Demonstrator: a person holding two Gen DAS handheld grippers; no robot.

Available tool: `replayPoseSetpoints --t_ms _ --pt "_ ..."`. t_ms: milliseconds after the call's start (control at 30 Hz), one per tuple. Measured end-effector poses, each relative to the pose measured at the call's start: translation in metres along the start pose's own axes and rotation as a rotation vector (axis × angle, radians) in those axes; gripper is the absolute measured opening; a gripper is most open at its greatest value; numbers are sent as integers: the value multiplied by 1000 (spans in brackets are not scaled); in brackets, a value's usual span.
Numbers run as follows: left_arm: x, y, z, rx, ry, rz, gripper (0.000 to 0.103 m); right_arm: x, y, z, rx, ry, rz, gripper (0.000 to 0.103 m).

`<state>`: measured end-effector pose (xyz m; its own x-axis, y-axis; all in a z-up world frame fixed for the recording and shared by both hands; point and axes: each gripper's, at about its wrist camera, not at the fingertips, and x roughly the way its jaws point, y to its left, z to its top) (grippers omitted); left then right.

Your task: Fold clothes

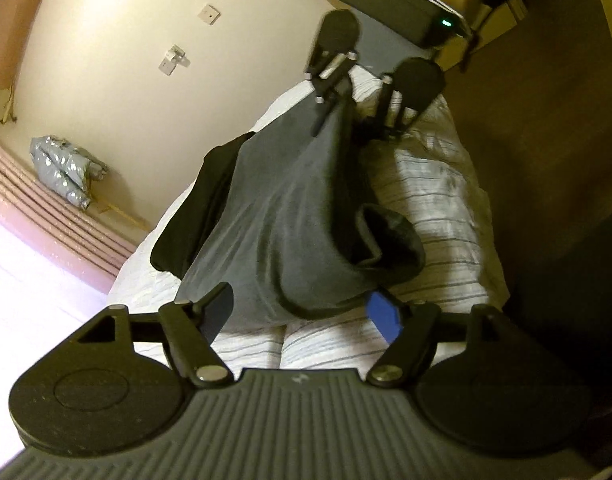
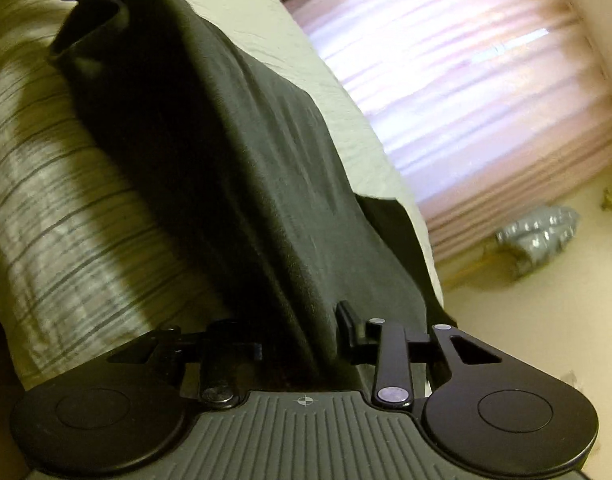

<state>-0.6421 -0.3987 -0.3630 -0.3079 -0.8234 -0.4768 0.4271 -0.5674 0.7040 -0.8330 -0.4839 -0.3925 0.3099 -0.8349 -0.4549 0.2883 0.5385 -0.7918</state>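
grey garment [image 1: 289, 216] nearest, stretched between both grippers over striped bedding [image 1: 438, 184] on bed. soft, light, limp; likely sags unless held at corners or hem, so grip there. left gripper [image 1: 301, 312] jaws well apart, hem between them, pads not pressing. right gripper [image 2: 301, 344] partly closed around cloth edge; firm pinch unclear.

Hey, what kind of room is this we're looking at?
Most likely a bedroom. A grey garment lies on a bed with striped bedding, pink curtains cover a bright window, and a silver jacket sits by the wall.
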Motion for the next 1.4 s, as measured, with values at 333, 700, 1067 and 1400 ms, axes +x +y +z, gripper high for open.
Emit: replayPoseSetpoints --t_ms 333,700,1067,1400 --pt "-17 28 -24 -204 23 48 71 -62 -38 -35 906 -37 113 77" --pt "-28 35 -27 -254 12 68 72 -10 -24 -119 2150 -281 282 77" --pt "-36 50 -43 -328 16 113 72 13 -49 -136 2284 -213 91 49" --pt "-97 80 -62 -453 34 280 72 -50 -124 -16 1674 -450 266 37"
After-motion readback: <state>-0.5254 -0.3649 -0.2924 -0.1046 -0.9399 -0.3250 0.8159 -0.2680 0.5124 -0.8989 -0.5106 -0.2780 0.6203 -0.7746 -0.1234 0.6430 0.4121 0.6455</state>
